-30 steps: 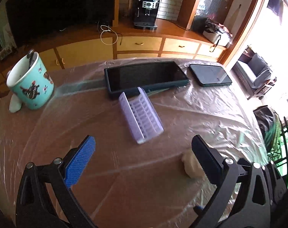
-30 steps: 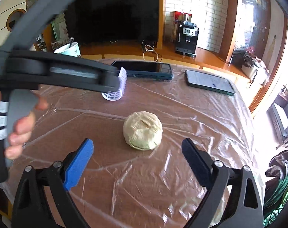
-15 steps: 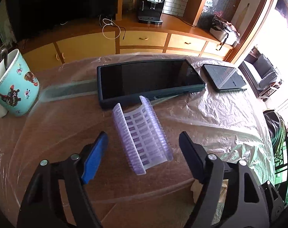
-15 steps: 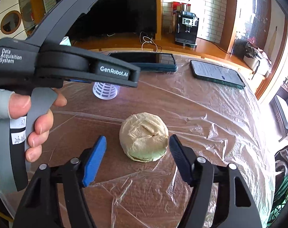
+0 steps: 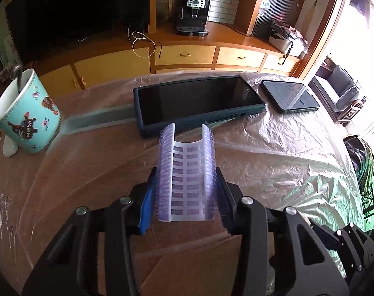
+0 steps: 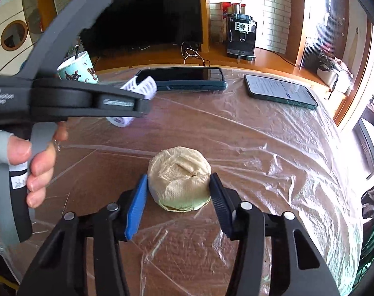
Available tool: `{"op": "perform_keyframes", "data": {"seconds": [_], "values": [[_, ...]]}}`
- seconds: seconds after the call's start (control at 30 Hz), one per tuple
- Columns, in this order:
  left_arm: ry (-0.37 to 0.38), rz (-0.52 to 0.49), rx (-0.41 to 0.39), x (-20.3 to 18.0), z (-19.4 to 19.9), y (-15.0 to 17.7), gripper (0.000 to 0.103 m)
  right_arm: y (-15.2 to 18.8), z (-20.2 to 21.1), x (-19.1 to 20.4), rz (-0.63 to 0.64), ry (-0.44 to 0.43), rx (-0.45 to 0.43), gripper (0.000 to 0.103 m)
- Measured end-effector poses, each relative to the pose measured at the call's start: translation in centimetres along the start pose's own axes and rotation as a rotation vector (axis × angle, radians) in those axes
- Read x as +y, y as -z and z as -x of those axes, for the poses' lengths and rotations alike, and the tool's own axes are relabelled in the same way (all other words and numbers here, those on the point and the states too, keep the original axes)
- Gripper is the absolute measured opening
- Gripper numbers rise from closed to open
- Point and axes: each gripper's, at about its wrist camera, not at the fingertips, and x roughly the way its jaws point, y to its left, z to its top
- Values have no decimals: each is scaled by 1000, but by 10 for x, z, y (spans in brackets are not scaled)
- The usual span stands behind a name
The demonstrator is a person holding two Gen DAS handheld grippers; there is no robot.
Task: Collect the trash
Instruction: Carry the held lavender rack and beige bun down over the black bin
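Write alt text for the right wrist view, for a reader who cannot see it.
The right gripper closes around a crumpled beige paper wad on a plastic-covered table. At left, the left gripper holds a curled blister strip.

Right gripper [image 6: 178,197]: low centre of view; blue pad on one side, black ribbed pad on the other, both pressed against the tissue wad
Tissue wad [image 6: 179,177]: cream, crumpled, between the pads; resting on the plastic-covered table [image 6: 273,153]
Left gripper [image 6: 88,98]: up and to the left of the claw; closed on a pale purple pill tray [image 6: 140,87]
Hand [image 6: 36,157]: left of the claw, wrapped round the grey handle
Phones: dark one [image 6: 184,76] far ahead; second [image 6: 280,91] ahead to the right
Mug [image 6: 78,70]: far ahead left, partly hidden
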Motion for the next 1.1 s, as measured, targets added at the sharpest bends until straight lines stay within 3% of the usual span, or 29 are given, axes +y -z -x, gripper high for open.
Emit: {"op": "perform_keyframes", "data": {"seconds": [0.77, 1.1], "values": [[38, -104, -116, -7, 90, 91, 45, 23, 54, 6, 4, -100, -37, 50], [51, -104, -144, -2, 117, 124, 45, 41, 83, 17, 38, -126, -69, 50]]}}
